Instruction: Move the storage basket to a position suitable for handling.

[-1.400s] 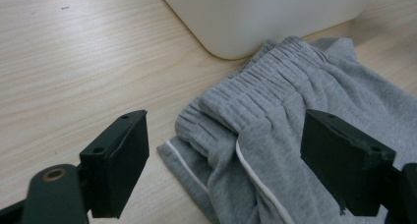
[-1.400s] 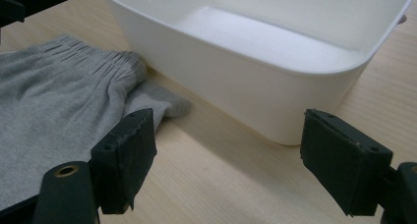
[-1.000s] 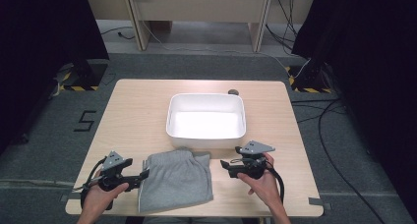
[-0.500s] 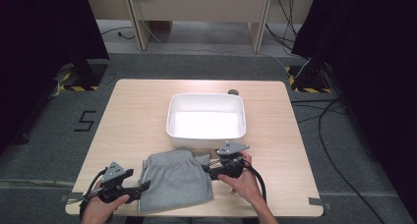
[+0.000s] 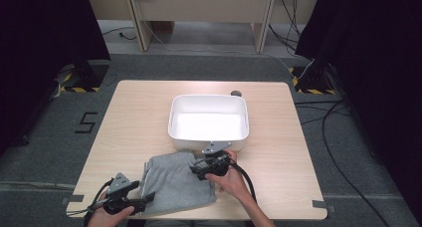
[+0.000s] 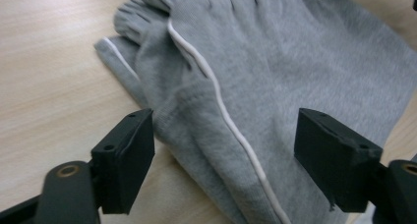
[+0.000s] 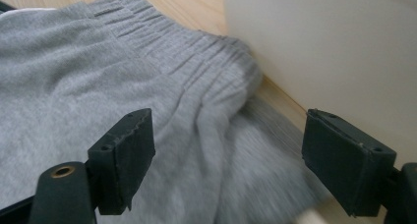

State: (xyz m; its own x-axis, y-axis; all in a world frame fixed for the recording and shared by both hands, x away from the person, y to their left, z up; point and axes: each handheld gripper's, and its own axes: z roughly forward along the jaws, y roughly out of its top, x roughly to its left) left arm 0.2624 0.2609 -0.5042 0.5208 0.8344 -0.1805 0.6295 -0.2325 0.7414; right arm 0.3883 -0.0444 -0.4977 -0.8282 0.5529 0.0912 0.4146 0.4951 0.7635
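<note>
The grey folded garment (image 5: 176,183) lies on my counter (image 5: 129,122) near its front edge, just in front of the white tub (image 5: 209,118). Its ribbed waistband end reaches back to the tub's front wall, which I see from my right claw's view as a pale wall standing right beside the gathered band (image 7: 196,52).

My left claw (image 5: 142,199) sits at the garment's front left corner, close to the counter's near edge. Its jaws are spread wide, one over bare wood and the other over cloth, with the white-piped side seam (image 6: 216,101) running between them. They hold nothing.

My right claw (image 5: 198,168) hovers over the garment's back right part, tight against the tub. Its jaws also gape wide and grip nothing; the waistband lies between them.

Bare wood stretches wide to the left of the garment and to the right of my right hand (image 5: 230,179). Behind, the tub blocks the way.
</note>
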